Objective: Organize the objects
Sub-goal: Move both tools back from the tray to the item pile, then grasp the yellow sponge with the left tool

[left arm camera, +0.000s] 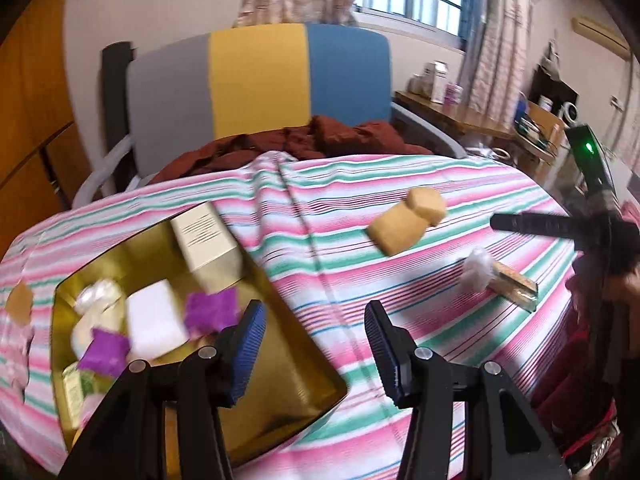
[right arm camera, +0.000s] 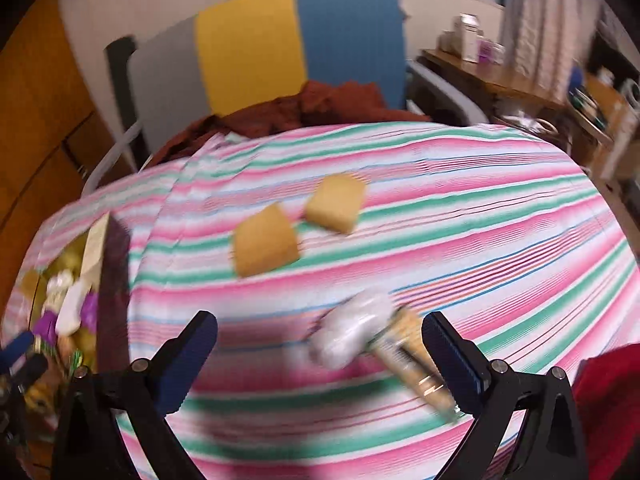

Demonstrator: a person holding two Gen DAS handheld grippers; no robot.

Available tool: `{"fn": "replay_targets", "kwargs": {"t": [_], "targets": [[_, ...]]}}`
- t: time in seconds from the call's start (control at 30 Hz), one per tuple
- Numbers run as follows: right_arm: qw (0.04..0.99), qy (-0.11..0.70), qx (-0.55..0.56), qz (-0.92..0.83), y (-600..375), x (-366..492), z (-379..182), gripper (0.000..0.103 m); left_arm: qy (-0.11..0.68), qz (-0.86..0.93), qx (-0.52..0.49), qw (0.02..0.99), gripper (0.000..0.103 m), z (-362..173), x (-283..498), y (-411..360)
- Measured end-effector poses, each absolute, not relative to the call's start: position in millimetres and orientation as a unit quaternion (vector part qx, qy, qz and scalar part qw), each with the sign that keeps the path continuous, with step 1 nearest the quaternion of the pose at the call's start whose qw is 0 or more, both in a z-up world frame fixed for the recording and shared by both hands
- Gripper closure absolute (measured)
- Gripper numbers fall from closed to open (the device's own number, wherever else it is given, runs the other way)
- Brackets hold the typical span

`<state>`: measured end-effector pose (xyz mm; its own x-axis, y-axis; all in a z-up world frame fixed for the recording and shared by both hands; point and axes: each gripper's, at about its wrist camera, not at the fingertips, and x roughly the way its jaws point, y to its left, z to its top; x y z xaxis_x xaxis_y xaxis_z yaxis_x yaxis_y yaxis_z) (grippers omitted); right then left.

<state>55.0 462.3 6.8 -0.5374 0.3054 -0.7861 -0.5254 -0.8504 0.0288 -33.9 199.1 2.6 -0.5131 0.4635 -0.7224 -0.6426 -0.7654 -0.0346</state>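
A gold tin box (left arm camera: pixel 296 388) sits at the left of the striped table; it holds a cream carton (left arm camera: pixel 208 244), a white block (left arm camera: pixel 154 320), purple packets (left arm camera: pixel 210 308) and other small items. My left gripper (left arm camera: pixel 316 354) is open and empty over the tin's right rim. Two tan sponge-like blocks (left arm camera: pixel 408 220) lie mid-table, also in the right wrist view (right arm camera: pixel 266 244) (right arm camera: pixel 336 202). A white wrapped item (right arm camera: pixel 352 334) and a tan snack bar (right arm camera: pixel 416 364) lie between the fingers of my open right gripper (right arm camera: pixel 320 354). The tin (right arm camera: pixel 112 300) shows at the left there.
A striped cloth (left arm camera: pixel 400 280) covers the table. A grey, yellow and blue chair (left arm camera: pixel 260 80) with a rust-red garment (left arm camera: pixel 312 140) stands behind it. A cluttered wooden desk (left arm camera: pixel 452 112) is at the back right. A tan tag (left arm camera: pixel 18 302) lies left of the tin.
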Motion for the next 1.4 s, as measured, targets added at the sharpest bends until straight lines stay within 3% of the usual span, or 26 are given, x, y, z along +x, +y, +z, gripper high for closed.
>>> {"fn": "replay_targets", "kwargs": {"t": [0.1, 0.4, 0.53, 0.67, 1.07, 1.17, 1.27, 1.4], "targets": [[0.264, 0.152, -0.41, 0.859, 496.0, 56.6, 11.5, 0.0, 0.129, 0.852, -0.38, 0.336, 0.034, 1.6, -39.0, 222.5], [0.274, 0.251, -0.406, 0.835, 556.8, 61.2, -11.4, 0.0, 0.165, 0.819, -0.411, 0.364, 0.031, -15.2, -72.9, 299.0], [0.273, 0.262, -0.403, 0.833, 560.1, 63.4, -12.7, 0.0, 0.173, 0.802, -0.434, 0.371, 0.029, -29.6, -92.1, 330.2], [0.268, 0.281, -0.407, 0.827, 565.0, 62.5, -18.0, 0.0, 0.208, 0.78, -0.435, 0.4, 0.018, -42.5, -100.5, 361.9], [0.248, 0.295, -0.411, 0.826, 565.3, 58.8, -21.9, 0.0, 0.263, 0.729, -0.45, 0.444, 0.012, -78.8, -127.6, 410.3], [0.247, 0.297, -0.411, 0.826, 566.1, 59.1, -22.1, 0.0, 0.275, 0.726, -0.446, 0.446, 0.013, -85.7, -130.2, 418.1], [0.247, 0.296, -0.412, 0.825, 566.1, 58.5, -22.4, 0.0, 0.265, 0.721, -0.462, 0.444, 0.029, -93.6, -133.7, 422.3], [0.243, 0.295, -0.415, 0.826, 565.0, 56.3, -23.4, 0.0, 0.23, 0.735, -0.474, 0.426, 0.036, -93.9, -133.2, 410.6]]}}
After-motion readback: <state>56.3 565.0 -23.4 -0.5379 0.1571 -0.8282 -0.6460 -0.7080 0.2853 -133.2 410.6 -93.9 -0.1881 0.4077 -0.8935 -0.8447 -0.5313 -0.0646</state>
